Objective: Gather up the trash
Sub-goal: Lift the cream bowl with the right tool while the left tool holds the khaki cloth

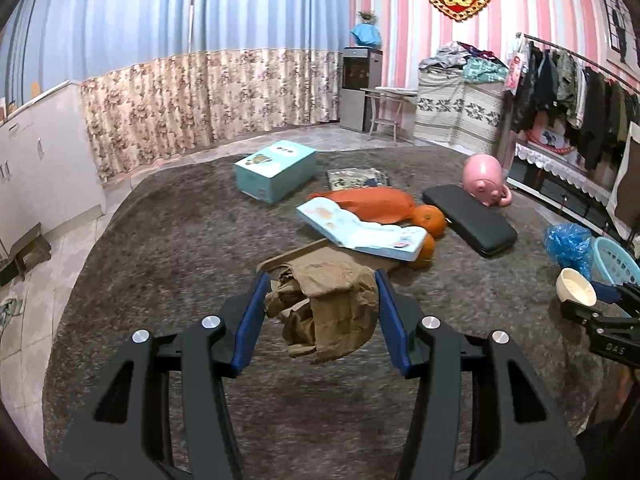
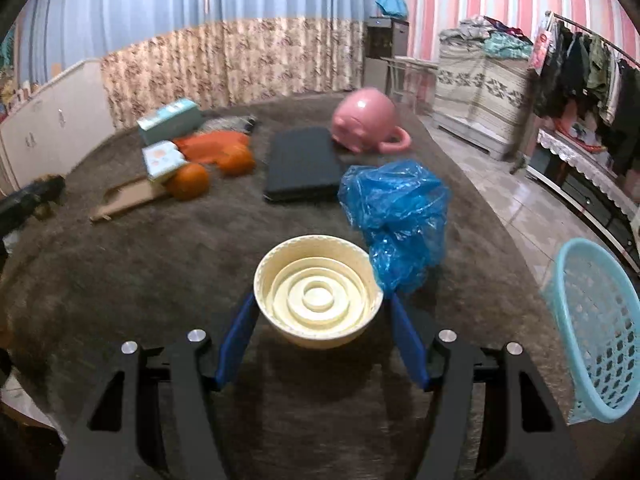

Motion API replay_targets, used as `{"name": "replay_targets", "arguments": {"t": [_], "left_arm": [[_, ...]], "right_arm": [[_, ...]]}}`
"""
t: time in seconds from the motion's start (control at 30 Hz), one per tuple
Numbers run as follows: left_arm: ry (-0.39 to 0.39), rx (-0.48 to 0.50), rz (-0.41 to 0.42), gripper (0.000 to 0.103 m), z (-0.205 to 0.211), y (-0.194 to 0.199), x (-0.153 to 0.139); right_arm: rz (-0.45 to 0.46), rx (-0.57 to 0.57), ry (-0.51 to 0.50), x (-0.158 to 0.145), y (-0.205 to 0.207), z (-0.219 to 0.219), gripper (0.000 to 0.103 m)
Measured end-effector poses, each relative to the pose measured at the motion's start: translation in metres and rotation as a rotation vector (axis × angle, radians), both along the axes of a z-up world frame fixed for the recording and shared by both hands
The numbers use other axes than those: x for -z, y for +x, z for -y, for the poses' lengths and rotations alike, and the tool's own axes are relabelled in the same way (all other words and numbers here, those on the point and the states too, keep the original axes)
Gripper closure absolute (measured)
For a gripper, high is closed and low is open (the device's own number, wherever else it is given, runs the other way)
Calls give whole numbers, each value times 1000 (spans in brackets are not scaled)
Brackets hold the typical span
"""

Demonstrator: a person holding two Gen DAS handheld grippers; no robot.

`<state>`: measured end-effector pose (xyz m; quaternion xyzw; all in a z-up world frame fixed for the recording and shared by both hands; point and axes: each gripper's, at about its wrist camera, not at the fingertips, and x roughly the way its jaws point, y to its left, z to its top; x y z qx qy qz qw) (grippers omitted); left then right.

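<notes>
My left gripper [image 1: 320, 276] is shut on a crumpled brown paper bag [image 1: 332, 308], which hangs a little above the brown fuzzy tabletop [image 1: 180, 240] and casts a shadow on it. My right gripper [image 2: 322, 300] is shut on a cream ribbed bowl [image 2: 318, 292]; the blue pads [image 2: 240, 332] press its sides and it is tilted toward the camera. In the left wrist view the bowl [image 1: 576, 286] shows at the right edge. A crumpled blue plastic bag [image 2: 396, 216] lies just beyond the bowl.
A light blue mesh basket [image 2: 596, 332] stands off the table's right edge. Further back on the table lie a cardboard strip [image 2: 128, 200], oranges [image 2: 188, 180], an orange bag [image 1: 372, 204], a teal box [image 1: 276, 170], a black case [image 2: 304, 164] and a pink piggy bank [image 2: 368, 120].
</notes>
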<state>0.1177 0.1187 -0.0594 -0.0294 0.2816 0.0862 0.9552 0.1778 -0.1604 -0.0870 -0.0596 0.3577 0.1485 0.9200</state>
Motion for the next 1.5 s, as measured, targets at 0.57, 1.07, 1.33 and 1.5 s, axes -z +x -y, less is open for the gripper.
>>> {"name": "replay_targets", "arguments": {"t": [0.57, 1.07, 1.33, 1.5], "left_arm": [[17, 24, -25, 52, 10, 9, 3], [36, 49, -43, 51, 31, 23, 7], [38, 50, -41, 51, 33, 23, 9], [54, 69, -34, 52, 42, 25, 8]], "right_arm": [[0, 40, 36, -5, 3, 40, 33], [-28, 39, 66, 8, 23, 33, 30], [-68, 52, 91, 26, 21, 36, 32], [-44, 38, 89, 25, 18, 35, 42]]}}
